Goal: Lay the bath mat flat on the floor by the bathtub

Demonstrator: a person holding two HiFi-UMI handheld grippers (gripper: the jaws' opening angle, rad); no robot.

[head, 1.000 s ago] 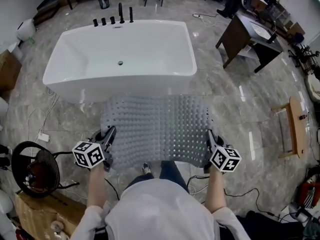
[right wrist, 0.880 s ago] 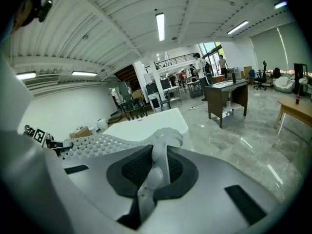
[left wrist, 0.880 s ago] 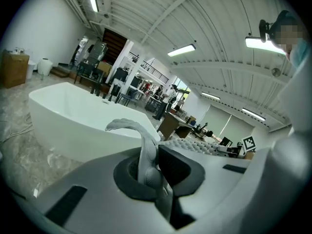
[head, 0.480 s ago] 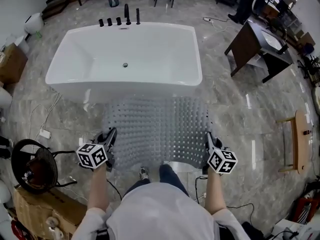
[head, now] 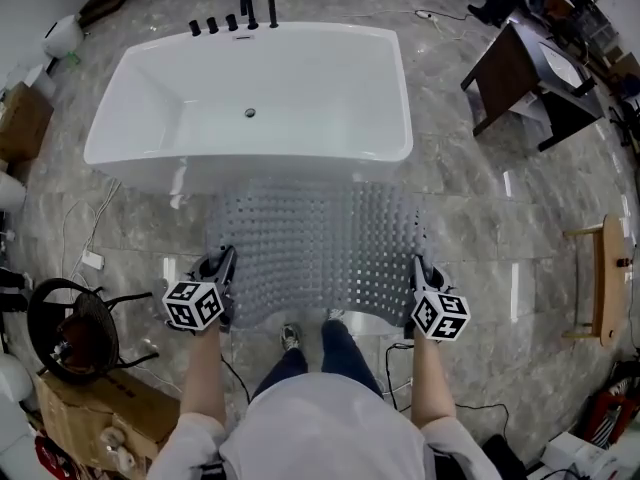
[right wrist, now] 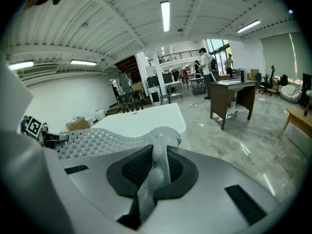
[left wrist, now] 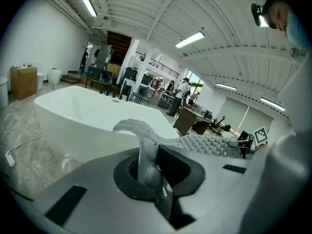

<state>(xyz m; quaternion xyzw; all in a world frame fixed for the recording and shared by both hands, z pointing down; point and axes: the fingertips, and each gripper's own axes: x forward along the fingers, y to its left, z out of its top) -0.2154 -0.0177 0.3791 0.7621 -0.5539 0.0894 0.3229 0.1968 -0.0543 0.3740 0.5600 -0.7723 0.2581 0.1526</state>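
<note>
Head view: the mat (head: 318, 253) hangs over the floor (head: 480, 228) beside the tub (head: 150, 158), one near corner clamped in each of the left gripper (head: 224, 261) and right gripper (head: 416, 268) (jaws closed tight on it); an uneven release could leave it skewed or folded.

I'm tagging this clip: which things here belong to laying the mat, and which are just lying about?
Job:
bath mat
bathtub
floor
left hand-held gripper
right hand-held gripper, both clamped on the mat

Lying about:
cardboard box
dark desk
wooden stool
</note>
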